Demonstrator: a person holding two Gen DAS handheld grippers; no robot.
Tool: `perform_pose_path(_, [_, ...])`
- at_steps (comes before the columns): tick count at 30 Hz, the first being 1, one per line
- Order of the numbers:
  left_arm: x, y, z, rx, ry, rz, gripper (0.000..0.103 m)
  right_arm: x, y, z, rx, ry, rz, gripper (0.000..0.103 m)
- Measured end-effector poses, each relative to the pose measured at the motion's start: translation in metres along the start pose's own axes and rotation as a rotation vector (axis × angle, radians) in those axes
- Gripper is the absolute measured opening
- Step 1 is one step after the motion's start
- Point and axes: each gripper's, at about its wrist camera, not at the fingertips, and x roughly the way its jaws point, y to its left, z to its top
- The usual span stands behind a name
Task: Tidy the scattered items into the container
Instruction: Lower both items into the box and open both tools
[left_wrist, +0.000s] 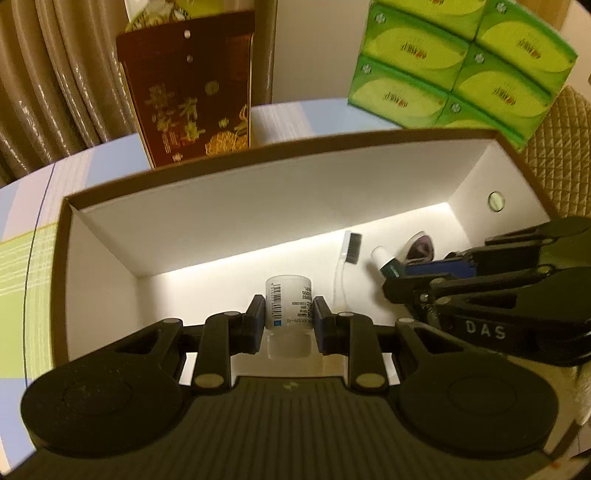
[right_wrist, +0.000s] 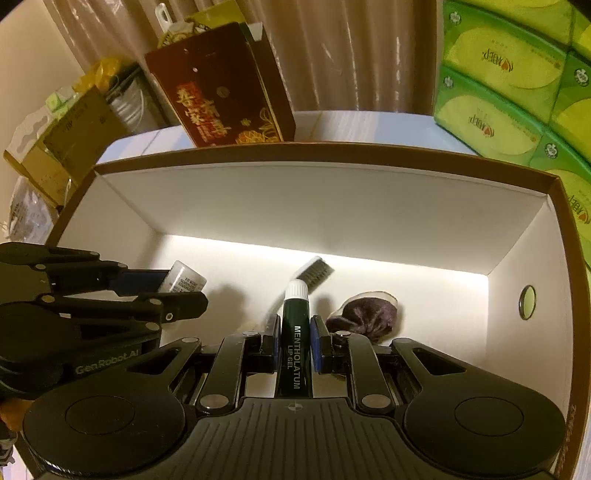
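Lip gel tube (right_wrist: 294, 332) and small bottle (left_wrist: 289, 306) sit clamped between jaws.

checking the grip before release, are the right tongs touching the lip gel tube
Touching. The right wrist view shows both blue pads of the right tongs pressed against the lip gel tube.

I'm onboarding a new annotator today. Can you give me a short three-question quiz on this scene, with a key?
1. True or false: the left hand-held gripper is shut on the small labelled bottle.
2. What does the right hand-held gripper hold? A) toothbrush B) lip gel tube C) tissue pack
3. Fill in: the toothbrush lies inside the ____.

Key: 1 true. 2 B, the lip gel tube. 3 box, on its white floor beside a dark purple item.
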Motion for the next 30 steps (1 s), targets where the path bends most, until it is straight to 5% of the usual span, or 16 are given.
perform_pose_path(17, [0.026,0.006,0.001,-0.008,0.087,0.026,0.026,0.006,0.005,0.002,-0.073,0.01,-0.019,0.018])
perform_pose_path(20, [0.024,0.006,-0.002,0.0,0.089,0.039,0.038,-0.001,0.009,0.0,-0.103,-0.021,-0.024,0.045])
perform_pose_path(22, [0.022,0.007,-0.003,-0.011,0.089,0.041,0.06,-0.008,0.012,-0.003,-0.136,-0.042,-0.034,0.053])
perform_pose_path(30, [0.007,0.008,-0.009,-0.016,0.078,0.032,0.075,-0.025,0.017,-0.019,-0.164,-0.058,-0.07,0.078])
